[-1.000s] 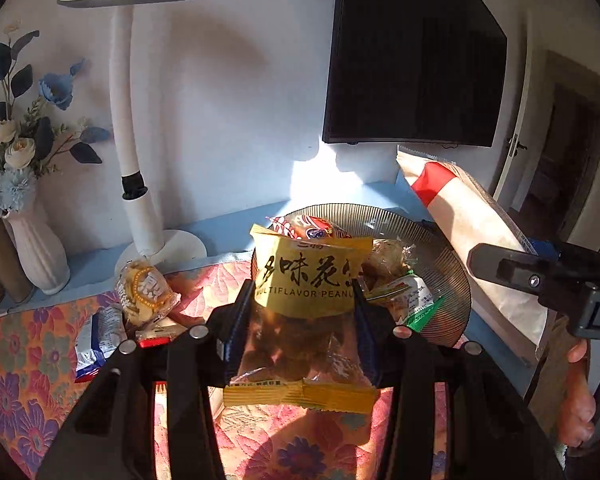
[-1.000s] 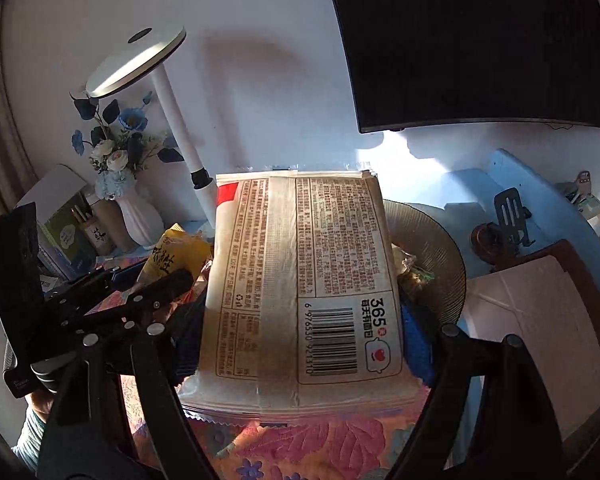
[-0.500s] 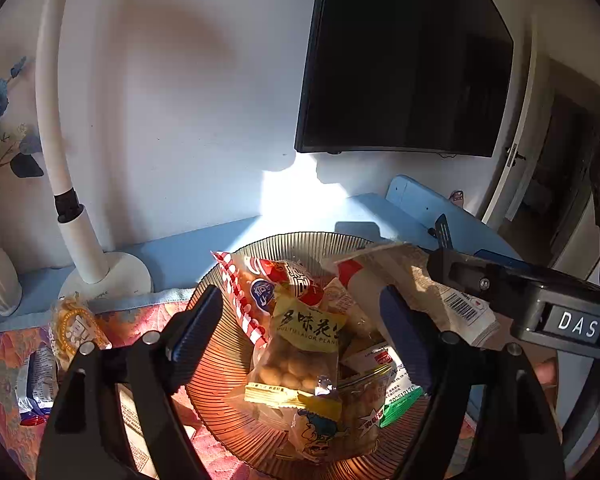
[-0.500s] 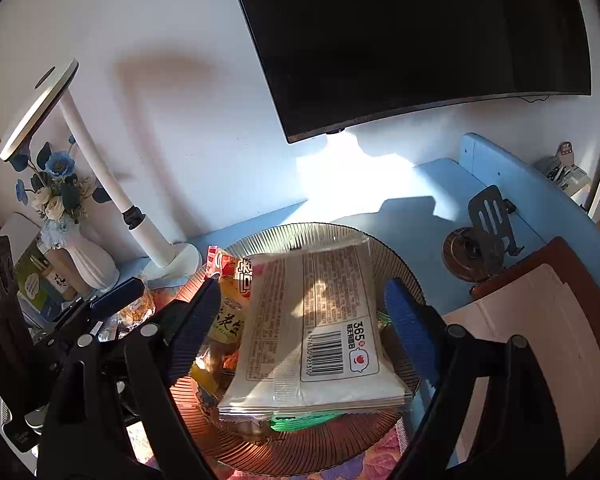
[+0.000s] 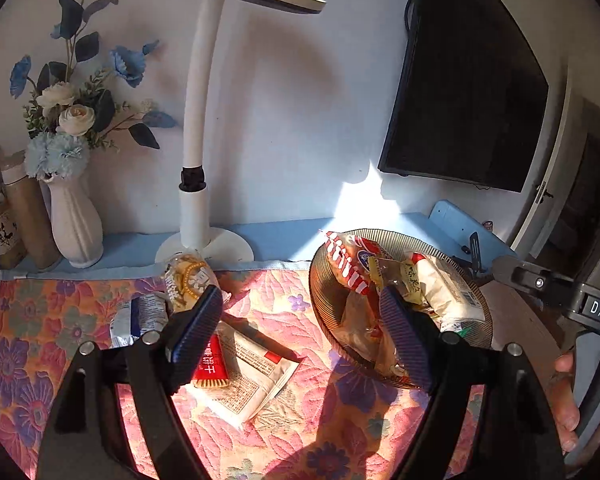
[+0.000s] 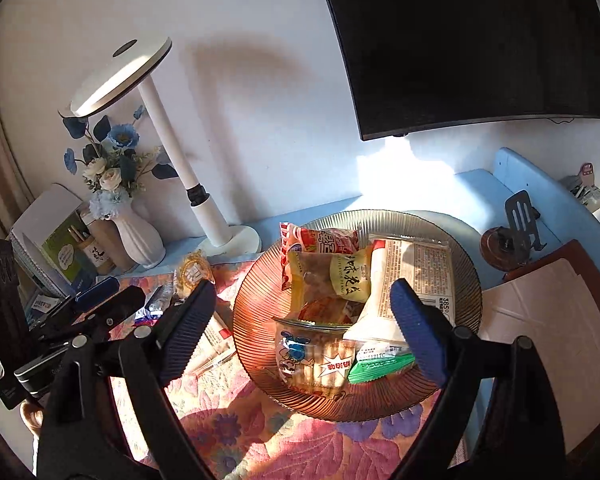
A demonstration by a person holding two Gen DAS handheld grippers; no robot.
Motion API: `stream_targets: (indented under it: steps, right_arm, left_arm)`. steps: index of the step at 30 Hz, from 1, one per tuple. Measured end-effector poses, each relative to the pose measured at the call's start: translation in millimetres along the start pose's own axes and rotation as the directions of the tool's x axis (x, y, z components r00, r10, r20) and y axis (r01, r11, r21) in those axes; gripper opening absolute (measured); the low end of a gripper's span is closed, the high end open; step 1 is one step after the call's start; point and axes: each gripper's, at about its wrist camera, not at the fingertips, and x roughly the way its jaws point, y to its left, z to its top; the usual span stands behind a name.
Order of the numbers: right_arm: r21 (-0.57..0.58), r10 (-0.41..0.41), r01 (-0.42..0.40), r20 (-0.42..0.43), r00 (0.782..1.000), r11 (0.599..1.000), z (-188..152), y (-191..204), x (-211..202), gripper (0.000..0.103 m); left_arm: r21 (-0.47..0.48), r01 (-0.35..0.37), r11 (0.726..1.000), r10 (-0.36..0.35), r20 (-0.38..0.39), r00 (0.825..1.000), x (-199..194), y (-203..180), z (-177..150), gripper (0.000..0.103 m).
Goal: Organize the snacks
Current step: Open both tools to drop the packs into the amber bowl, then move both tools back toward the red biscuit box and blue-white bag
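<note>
With both grippers, left [image 5: 300, 324] and right [image 6: 302, 320], spread wide and empty, the bowl [image 6: 466, 276] is heaped while packets [image 5: 248, 372] lie on the table, so we judge another drop could spill the pile.

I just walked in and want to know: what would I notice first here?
Probably the ribbed glass plate, heaped with snack packets, on the flowery cloth. More packets lie on the cloth left of it. Behind stand a tall white lamp and blue flowers.
</note>
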Motion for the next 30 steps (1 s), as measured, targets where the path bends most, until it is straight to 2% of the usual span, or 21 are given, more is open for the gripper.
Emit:
stream_targets:
  steps: [3, 7, 10, 13, 16, 20, 22, 25, 30]
  right_arm:
    - [-0.057, 0.035, -0.036, -0.012, 0.999, 0.998, -18.7, 32.4, -1.5, 0.092]
    - [-0.115, 0.086, -0.091, -0.047, 0.995, 0.989, -47.8, 71.5, 8.3, 0.094]
    - [-0.157, 0.097, -0.112, -0.100, 0.990, 0.981, -72.9, 95.8, 27.1, 0.095]
    - [-0.178, 0.113, -0.139, -0.152, 0.982, 0.974, -95.2, 111.2, 48.0, 0.095]
    - [-0.212, 0.094, -0.131, -0.177, 0.980, 0.968, -114.2, 119.5, 64.0, 0.095]
    - [-0.231, 0.071, -0.111, -0.175, 0.982, 0.967, -127.8, 118.8, 78.4, 0.095]
    - [-0.215, 0.066, -0.106, -0.185, 0.981, 0.971, -131.9, 113.7, 86.1, 0.095]
    - [-0.187, 0.047, -0.086, -0.202, 0.978, 0.979, -136.8, 103.4, 96.8, 0.095]
    - [-0.156, 0.044, -0.076, -0.200, 0.979, 0.985, -135.4, 96.6, 98.9, 0.095]
  left_arm:
    - [-0.034, -0.093, 0.995, 0.093, 0.007, 0.996, -30.0, 33.6, -15.9, 0.080]
    - [-0.057, -0.210, 0.976, 0.210, -0.012, 0.978, -56.1, 71.5, -41.1, 0.080]
    - [-0.076, -0.256, 0.964, 0.253, -0.044, 0.966, -59.3, 93.0, -60.3, 0.080]
    - [-0.080, -0.310, 0.947, 0.303, -0.092, 0.949, -46.6, 106.7, -81.3, 0.080]
    - [-0.084, -0.340, 0.937, 0.326, -0.147, 0.934, -26.9, 112.8, -103.8, 0.080]
    - [-0.051, -0.379, 0.924, 0.365, -0.176, 0.914, -12.8, 110.3, -120.2, 0.079]
    - [-0.047, -0.381, 0.924, 0.370, -0.151, 0.917, -15.4, 106.8, -119.5, 0.080]
    - [-0.027, -0.397, 0.917, 0.389, -0.151, 0.909, -13.6, 103.7, -121.4, 0.080]
    - [0.002, -0.406, 0.914, 0.403, -0.131, 0.906, -13.4, 96.9, -121.3, 0.080]
